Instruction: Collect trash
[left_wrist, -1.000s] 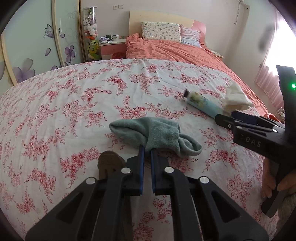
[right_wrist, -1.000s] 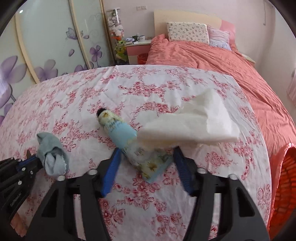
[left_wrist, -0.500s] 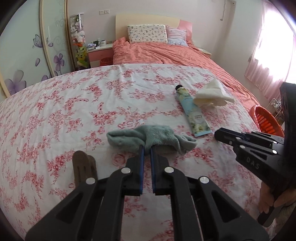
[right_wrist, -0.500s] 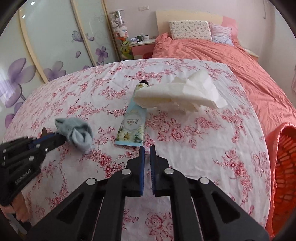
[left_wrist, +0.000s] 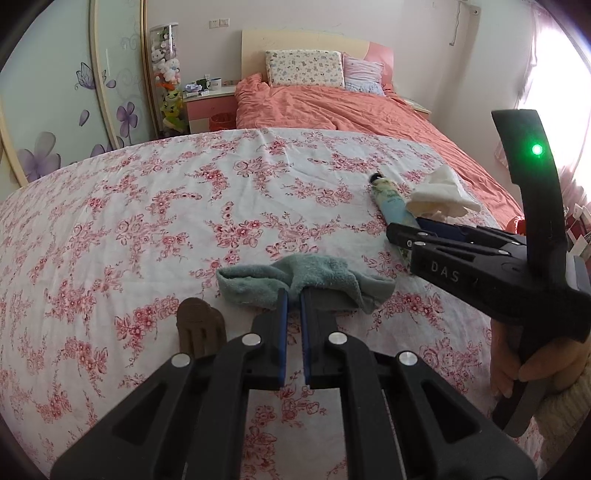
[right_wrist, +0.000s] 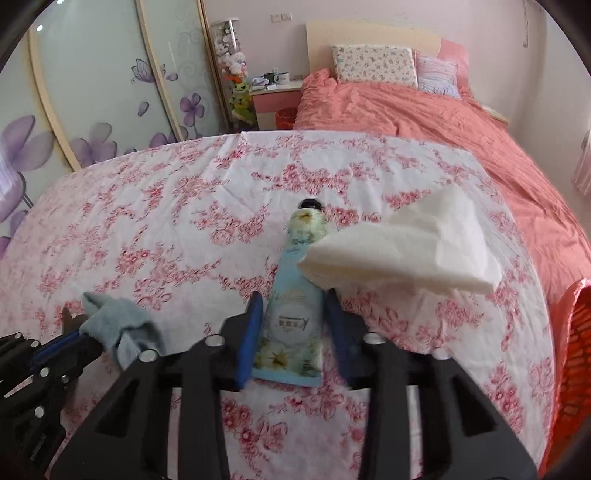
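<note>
A green sock (left_wrist: 303, 282) lies on the floral sheet (left_wrist: 184, 206); my left gripper (left_wrist: 293, 295) is shut on its near edge. It also shows in the right wrist view (right_wrist: 118, 328). A pale blue tube (right_wrist: 295, 310) with a black cap lies between the open fingers of my right gripper (right_wrist: 291, 314); the fingers stand either side of its lower half without gripping it. A crumpled white tissue (right_wrist: 406, 251) lies just right of the tube, overlapping its shoulder. Tube (left_wrist: 391, 203) and tissue (left_wrist: 439, 195) show in the left wrist view too.
A small brown comb-like object (left_wrist: 199, 326) lies on the sheet left of the sock. An orange basket (right_wrist: 572, 362) stands off the bed's right edge. An orange duvet (right_wrist: 406, 107), pillows and a nightstand (right_wrist: 273, 96) are at the back.
My right gripper was shut and back from the tube half a second ago; it has opened and moved forward around the tube. My left gripper stays shut on the sock.
</note>
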